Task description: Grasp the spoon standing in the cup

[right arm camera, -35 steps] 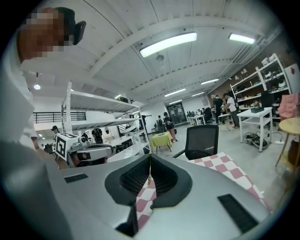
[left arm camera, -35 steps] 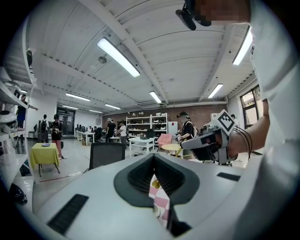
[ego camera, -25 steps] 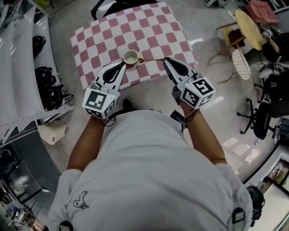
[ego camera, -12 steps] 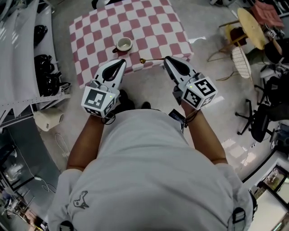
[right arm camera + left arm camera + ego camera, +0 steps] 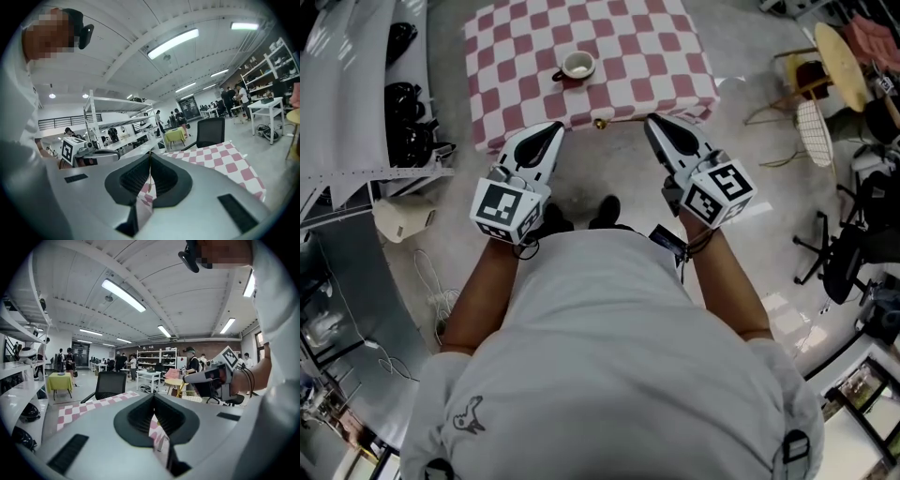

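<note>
- Between the jaws of the right tool (image 5: 651, 122), the spoon (image 5: 624, 121) is being gripped. The jaws are pressing together on its thin handle, and the gilt stem is sticking out sideways past the tips toward the left tool (image 5: 553, 128), with the small bowl end outermost.
- Along the right tool's own jaws, the spoon is showing as a fine line pinched in the slot, with a small oval at its far end.
- Ahead of both tools and well apart from them, the cup (image 5: 578, 65) is sitting upright on the tabletop (image 5: 647, 56), which is wearing a pink-and-white checked cloth. Nothing is standing in the cup, as far as the head view is showing.
- The grasp itself is looking done, since the spoon is out of the cup and in the right tool. What is remaining, at most, is keeping a firm hold so the slim handle is not slipping or swivelling.
- The left tool is carrying nothing. Its jaws are resting together, and only the checked cloth is showing through the slot beneath the tips.
- Both tools are being held low in front of the person's body, over the floor on the near side of the tabletop's edge. Their jaws are pointing forward and angling slightly toward one another, and the forearms are bending in from either side.
</note>
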